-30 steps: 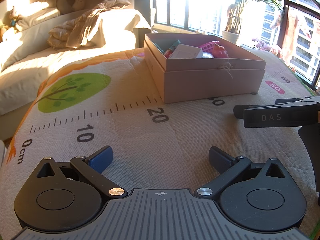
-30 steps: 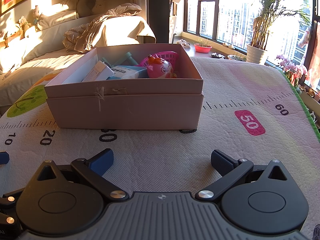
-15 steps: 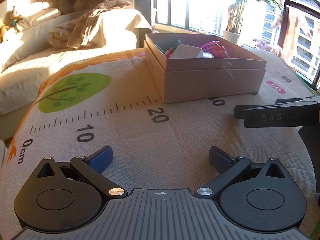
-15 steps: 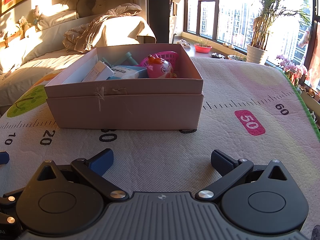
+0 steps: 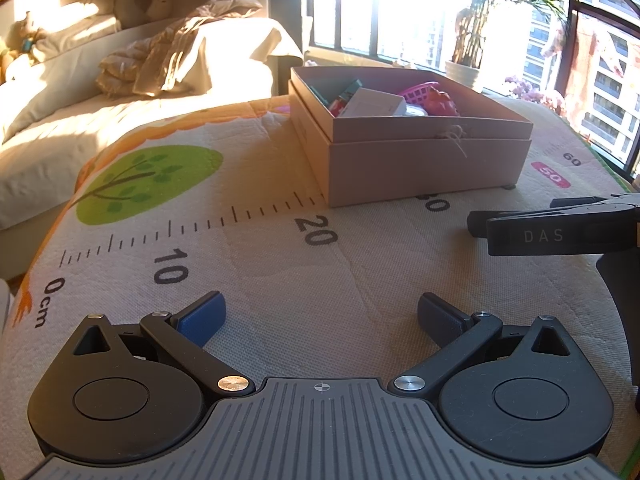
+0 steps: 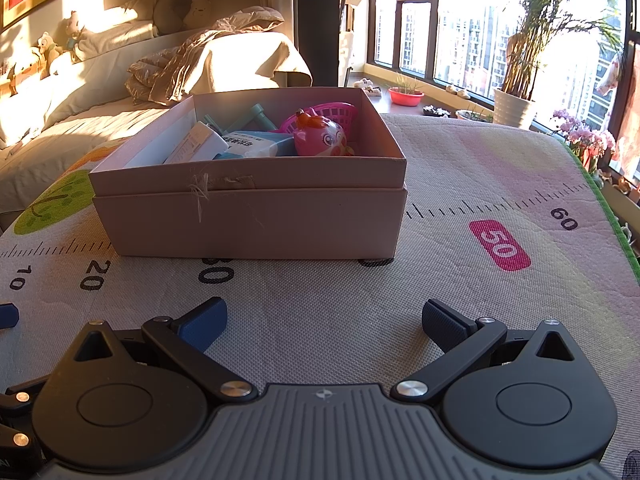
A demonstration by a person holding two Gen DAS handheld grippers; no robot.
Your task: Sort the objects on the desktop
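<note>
Both tongs spread, empty – ruler-print mat (image 6: 460,184), sunlit bed (image 6: 80,120) behind.

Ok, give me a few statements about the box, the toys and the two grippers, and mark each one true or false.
1. The cardboard box stands open on the mat. True.
2. The pink toy lies on the mat beside the box. False: it sits inside the box, in front of the pink basket.
3. The right gripper is open and holds nothing. True.
4. The left gripper is shut on a white carton. False: its fingers are spread apart and hold nothing; the white carton is in the box.
5. The box covers part of the printed "30" on the mat's ruler. True.
</note>
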